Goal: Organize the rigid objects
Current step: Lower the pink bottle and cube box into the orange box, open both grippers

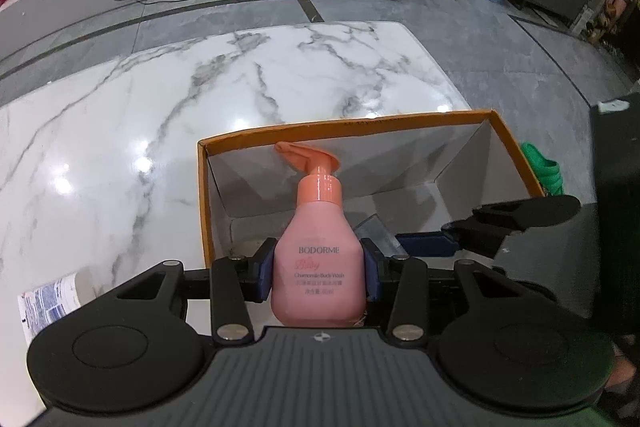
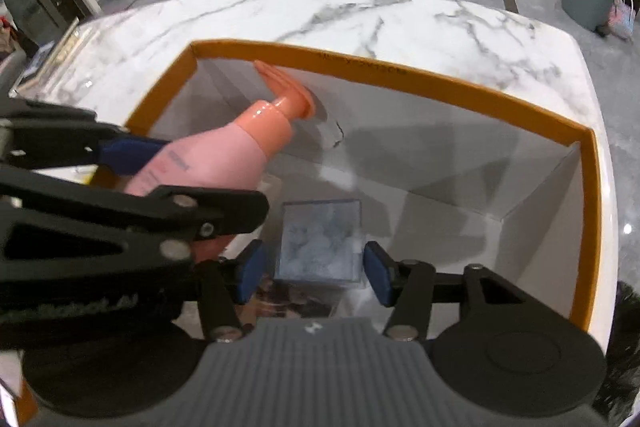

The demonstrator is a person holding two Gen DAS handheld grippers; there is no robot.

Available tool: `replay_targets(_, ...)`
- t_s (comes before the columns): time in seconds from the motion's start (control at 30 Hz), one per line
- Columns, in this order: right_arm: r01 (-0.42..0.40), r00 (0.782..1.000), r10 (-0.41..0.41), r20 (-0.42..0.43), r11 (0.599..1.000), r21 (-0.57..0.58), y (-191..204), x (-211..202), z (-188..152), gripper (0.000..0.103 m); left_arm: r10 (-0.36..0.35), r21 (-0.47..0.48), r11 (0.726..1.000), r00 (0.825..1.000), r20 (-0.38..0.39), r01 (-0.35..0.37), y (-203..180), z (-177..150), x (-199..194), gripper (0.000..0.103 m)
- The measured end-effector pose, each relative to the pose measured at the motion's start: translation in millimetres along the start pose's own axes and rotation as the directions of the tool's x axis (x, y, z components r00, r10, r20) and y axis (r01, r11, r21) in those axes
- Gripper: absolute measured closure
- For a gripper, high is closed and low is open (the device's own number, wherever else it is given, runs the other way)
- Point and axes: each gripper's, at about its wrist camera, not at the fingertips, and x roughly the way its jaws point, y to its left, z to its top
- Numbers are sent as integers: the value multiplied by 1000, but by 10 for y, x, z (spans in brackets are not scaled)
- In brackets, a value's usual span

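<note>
1. The left gripper (image 1: pixel 319 273) has its jaws clamped on the belly of the pink pump bottle (image 1: pixel 319 259), held over the orange-rimmed box (image 1: pixel 400 121) that sits at the desk's (image 1: pixel 200 99) near right corner. The pump nozzle points at the box's far wall — if it goes down at this lean, I'd expect the nozzle to catch on that wall.
2. The grip sits low on a smooth, rounded body, so the bottle could slip or twist when it touches the floor of the box.
3. The right gripper (image 2: pixel 316 269) hangs inside the same box, jaws spread either side of a clear cube (image 2: pixel 320 241), not pressing it as far as I can see.
4. Both tools crowd one end of the box — the left one could knock the cube or the right fingers (image 2: pixel 378 273) on the way down.
</note>
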Motion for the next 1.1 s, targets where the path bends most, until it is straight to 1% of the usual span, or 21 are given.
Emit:
replay_targets(0.03,-15,1000,15,0,1000,17,-16,-15,-1,49,1,-2,1000,1000,0,-1,-1,-3,-1,54)
replay_targets(0.1,-49,999,50,-6,997,61,-46,-3,27,59,3,-8,1000,1000,2,-3,2,-10,-12,54)
replay_targets(0.17,-101,995,102,-7,990,94,-76,4,52,60,-4,-17,1000,1000,3,4,10,-11,-21,54)
replay_targets(0.23,-95,995,96,-5,992,86,-74,12,49,61,-17,-31,999,1000,3,17,26,-8,-27,54)
replay_targets(0.3,-53,999,54,-4,997,63,-56,-50,38,61,-26,-40,999,1000,1,26,19,-14,-26,54)
replay_targets(0.37,22,1000,-22,-2,1000,2,1,-171,17,61,-41,-40,998,999,0,41,-17,-23,-18,54)
replay_targets(0.43,114,993,-114,14,991,-71,48,-316,-23,61,-67,-51,996,998,-4,67,-70,-22,-4,54)
replay_targets(0.47,132,991,-130,23,986,-105,80,-390,-60,64,-86,-58,995,996,-4,86,-105,-15,5,54)
replay_targets(0.53,149,989,-145,33,974,-172,131,-500,-111,63,-122,-61,991,993,-4,121,-192,3,28,54)
replay_targets(0.6,180,984,-176,39,952,-246,211,-548,-168,63,-146,-51,988,989,-6,146,-308,26,65,54)
replay_targets(0.73,214,976,-213,46,897,-387,261,-594,-265,64,-152,-11,988,988,-11,152,-541,101,216,54)
replay_targets(0.83,215,976,-213,53,876,-432,270,-618,-311,64,-134,-15,991,990,-40,133,-636,157,371,55)
replay_targets(0.93,232,970,-239,43,866,-444,230,-533,-287,64,-137,-52,990,988,-76,133,-637,162,478,55)
replay_targets(1.03,225,972,-232,43,860,-459,164,-460,-294,66,-127,-52,991,988,-87,123,-629,129,529,55)
replay_targets(1.1,223,972,-228,50,847,-482,184,-450,-321,64,-128,-64,990,987,-99,122,-597,137,550,55)
